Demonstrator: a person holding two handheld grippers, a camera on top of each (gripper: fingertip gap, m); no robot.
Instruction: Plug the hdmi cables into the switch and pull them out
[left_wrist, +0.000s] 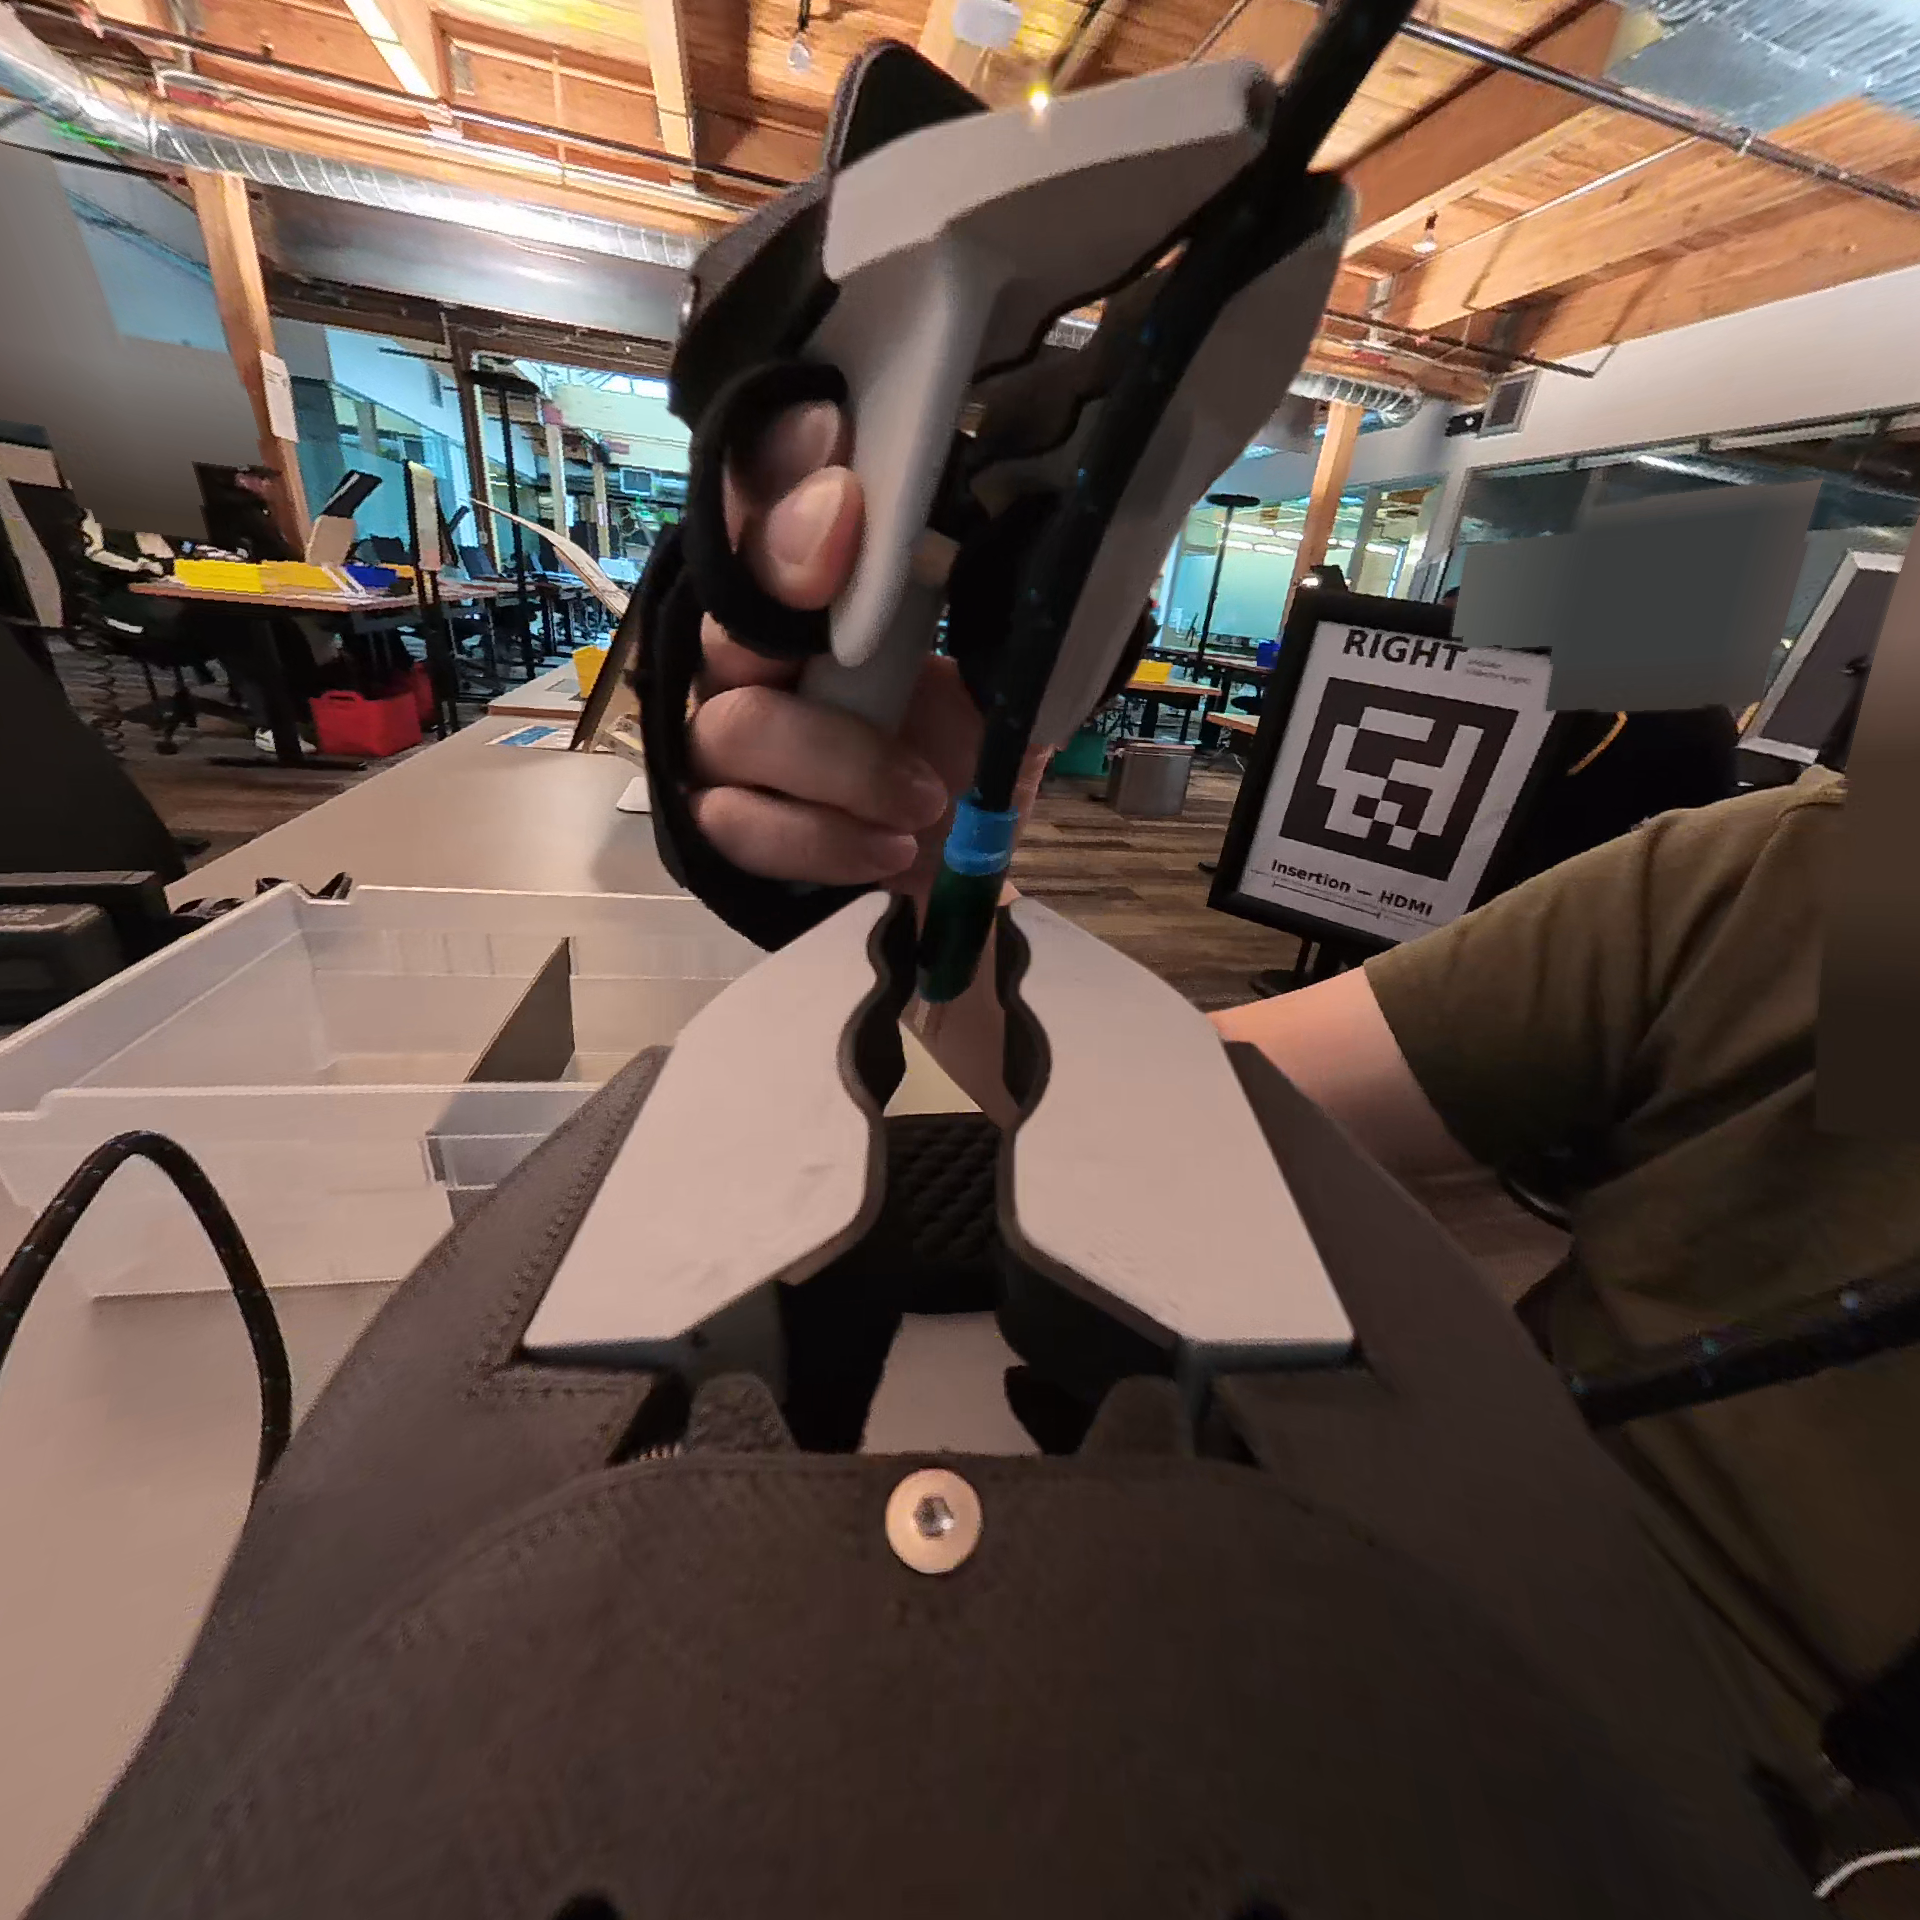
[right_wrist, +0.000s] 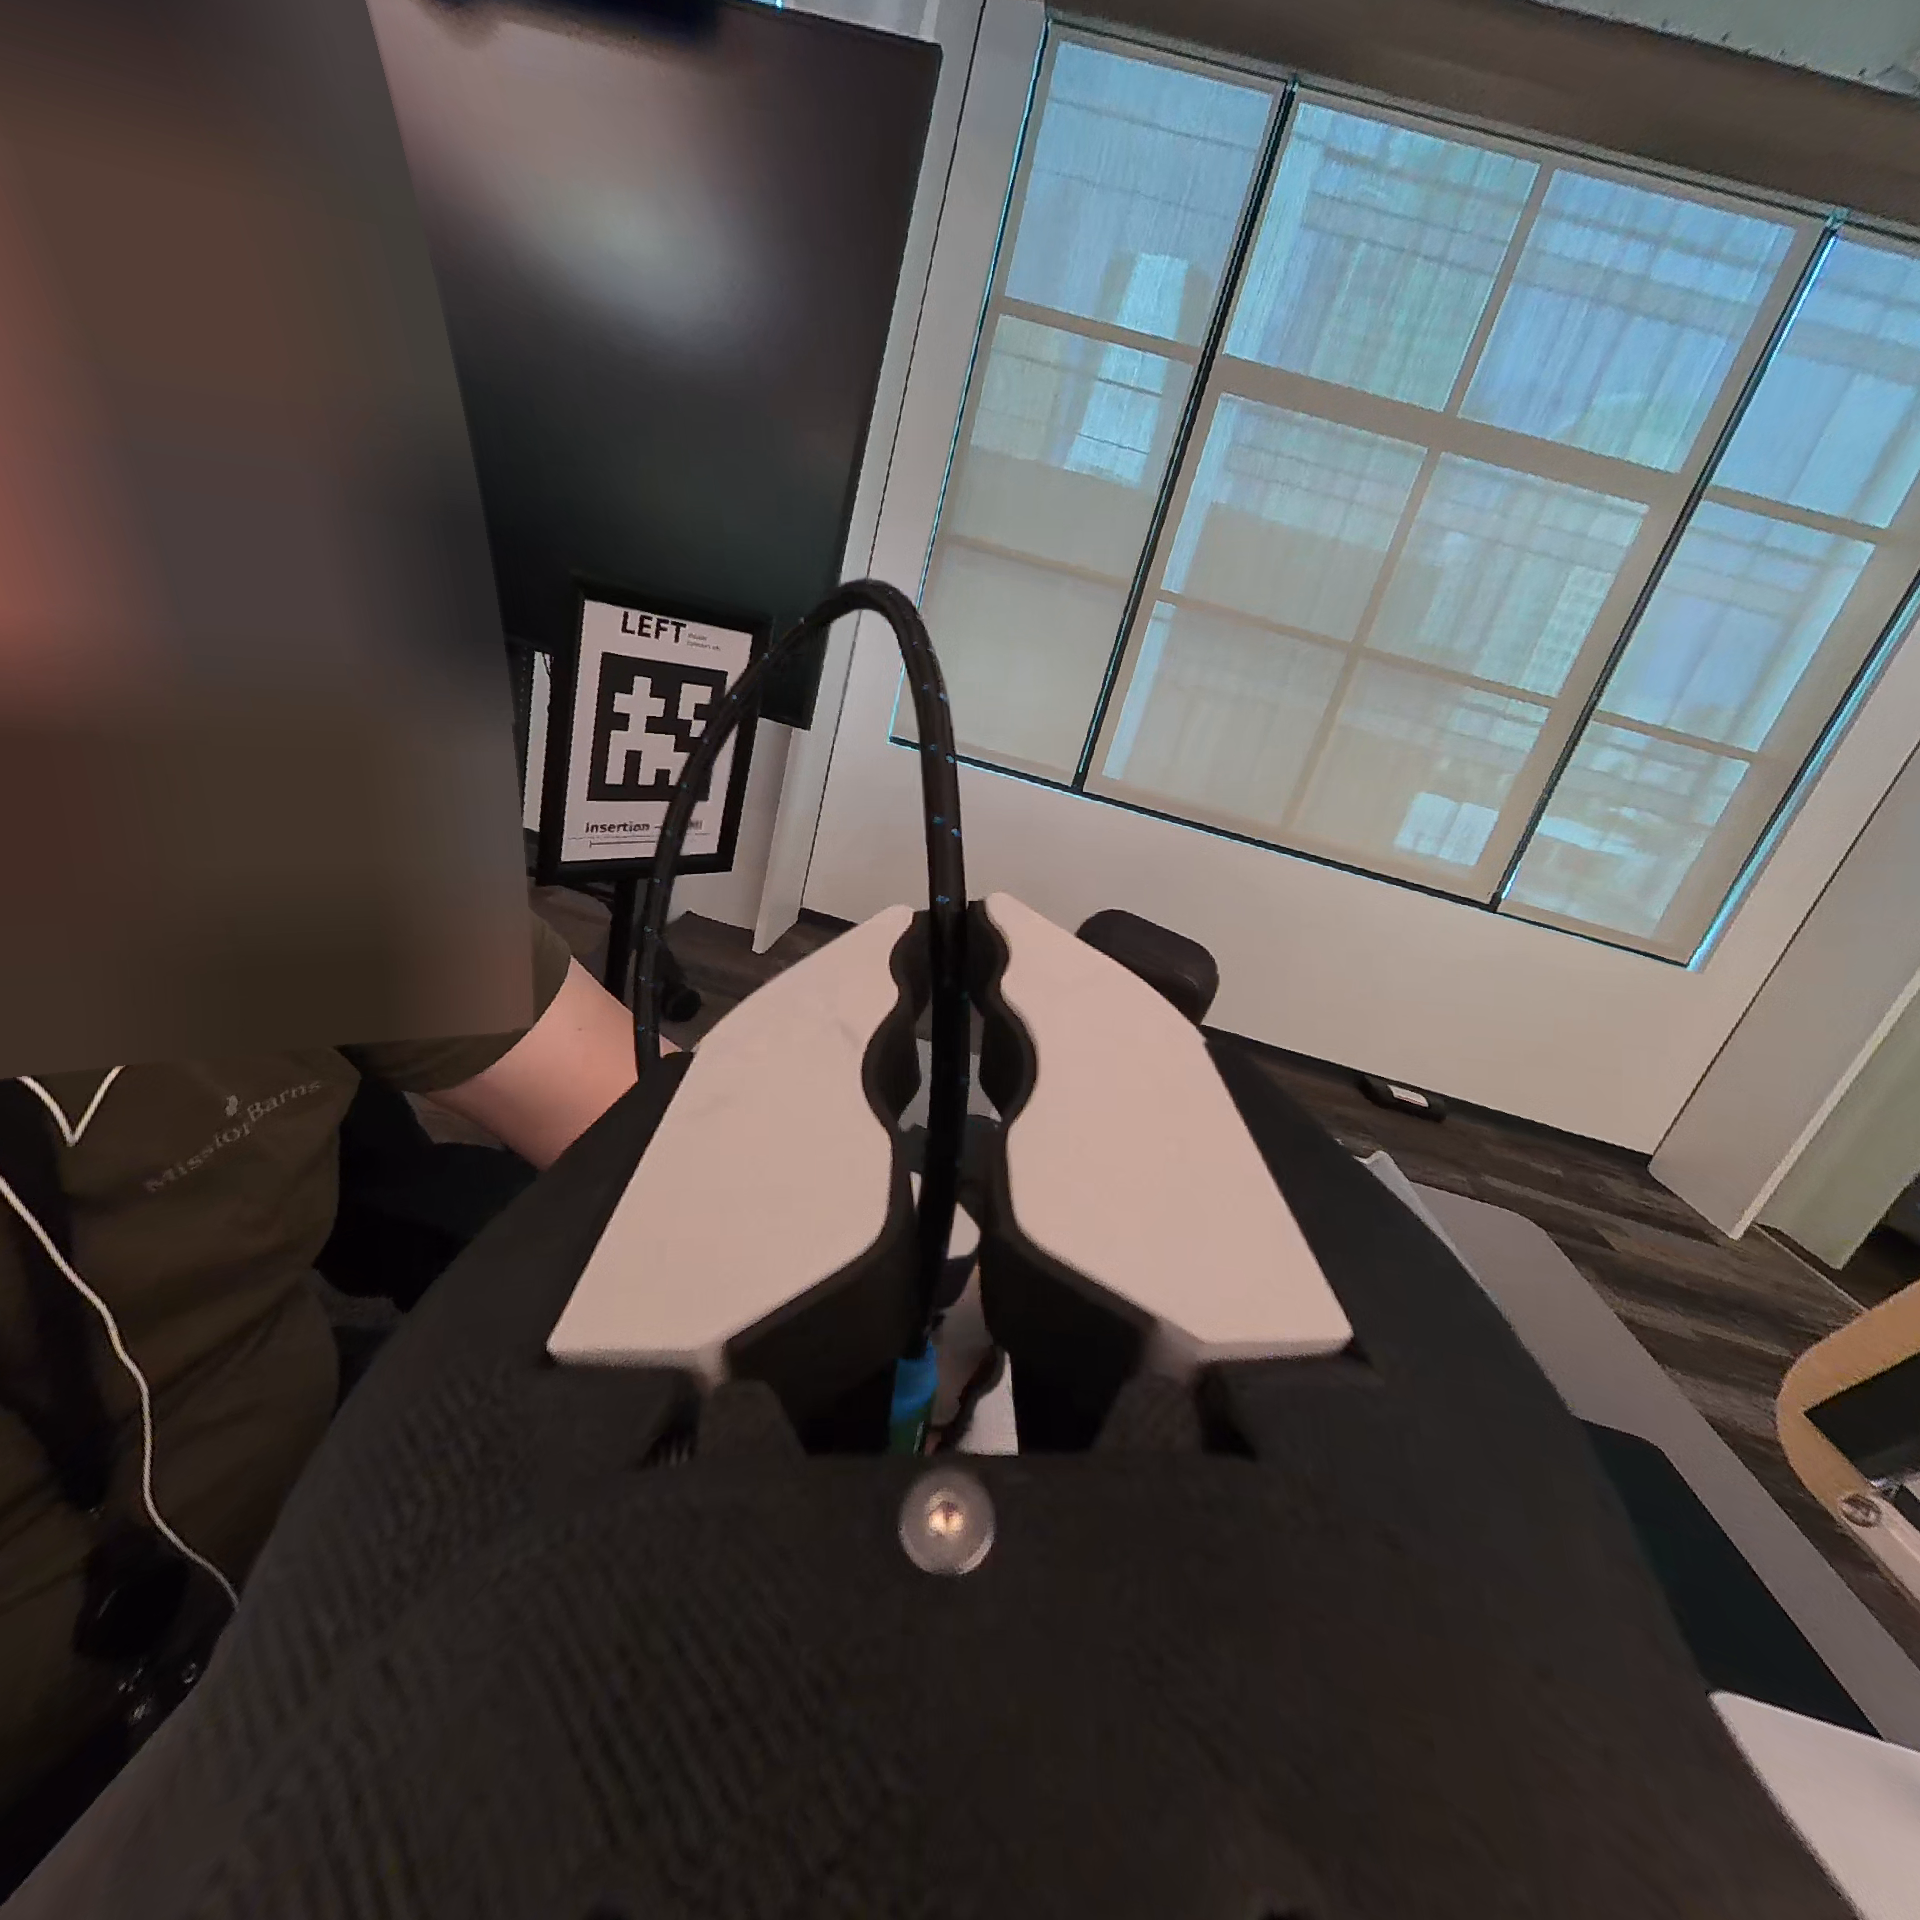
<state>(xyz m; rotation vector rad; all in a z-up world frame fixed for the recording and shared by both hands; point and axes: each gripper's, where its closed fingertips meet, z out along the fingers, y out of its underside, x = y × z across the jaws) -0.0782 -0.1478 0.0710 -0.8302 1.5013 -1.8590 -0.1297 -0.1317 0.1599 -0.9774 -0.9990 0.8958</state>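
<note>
A black braided HDMI cable (left_wrist: 1049, 582) runs through the jaws of my right gripper (left_wrist: 1273, 156), which a gloved hand holds above my left gripper. The cable's blue collar and green plug (left_wrist: 961, 914) hang down between my left gripper's fingertips. My left gripper (left_wrist: 951, 914) stands narrowly open around the plug, with a small gap on the left side. In the right wrist view my right gripper (right_wrist: 945, 914) is shut on the cable (right_wrist: 940, 831), which arcs up and over to the left. The plug (right_wrist: 914, 1392) shows down by the finger bases. No switch is in view.
A clear plastic bin (left_wrist: 312, 1039) with dividers sits on the white table to the left. A second black cable loop (left_wrist: 223, 1226) lies at lower left. The person's arm (left_wrist: 1558, 1039) is at right. Marker signs stand behind (left_wrist: 1392, 779) (right_wrist: 655, 727).
</note>
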